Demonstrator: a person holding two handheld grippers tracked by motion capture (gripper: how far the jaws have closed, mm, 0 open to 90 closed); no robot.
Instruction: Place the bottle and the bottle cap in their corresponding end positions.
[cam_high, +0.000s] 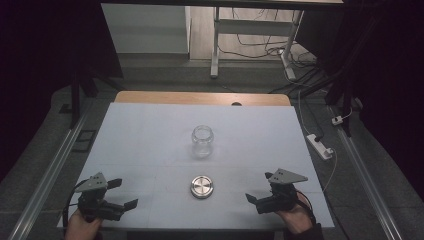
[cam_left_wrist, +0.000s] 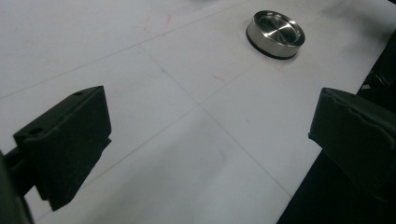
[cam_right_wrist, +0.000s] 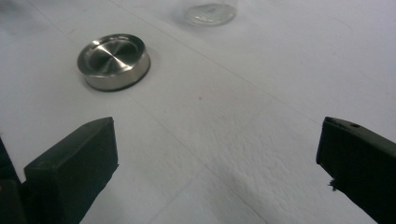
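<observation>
A round brushed-steel lid (cam_high: 202, 186) lies flat on the white counter (cam_high: 150, 130) before a clear glass jar (cam_high: 203, 141), both grippers' (cam_high: 121, 193) (cam_high: 258, 189) fingers spread.

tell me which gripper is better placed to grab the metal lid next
Right, narrowly. The right gripper is open, with one jaw tip a little nearer the metal lid than the left gripper, also open. The right gripper view shows the lid nearer. The glass jar stands farther back.

One glass jar (cam_high: 203, 140) stands on one white table (cam_high: 150, 130). One metal lid (cam_high: 202, 186) lies there too. Two grippers are in hand: the left gripper (cam_high: 121, 193) and the right gripper (cam_high: 259, 187).
</observation>
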